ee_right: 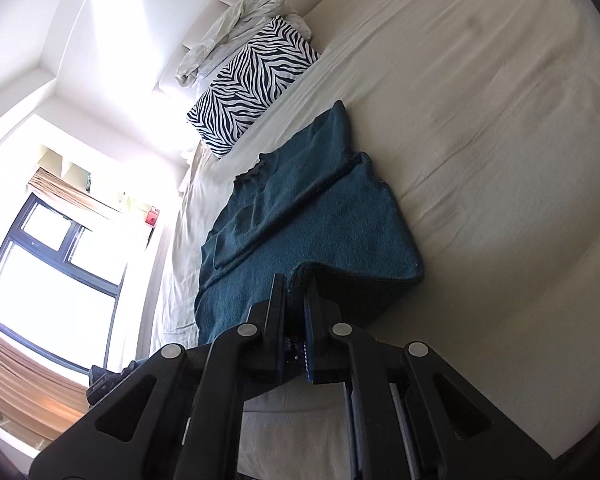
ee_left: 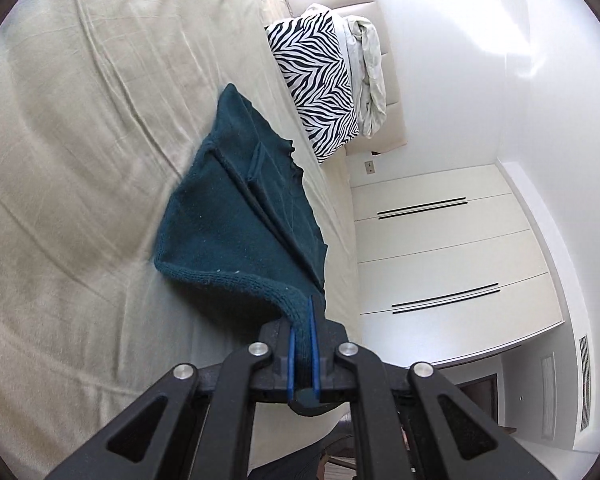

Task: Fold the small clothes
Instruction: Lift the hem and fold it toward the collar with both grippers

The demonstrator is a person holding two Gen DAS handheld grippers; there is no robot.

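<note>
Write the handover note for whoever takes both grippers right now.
Left gripper: shut on the near hem of the teal sweater.
Right gripper: shut on the same hem, at another spot.
Sweater: far part lies on the bed sheet, near edge lifted off it. A zebra pillow sits beyond, with crumpled white cloth behind it.
Done: both near grips taken, edge raised.
Left: probably carry the hem toward the far end, lay it down, release, then finish the fold.

We saw a dark teal knitted garment (ee_left: 236, 216) (ee_right: 300, 216) spread on the cream bedsheet, a ridge-like fold along its length, its near hem lifted off the sheet at both corners.
</note>
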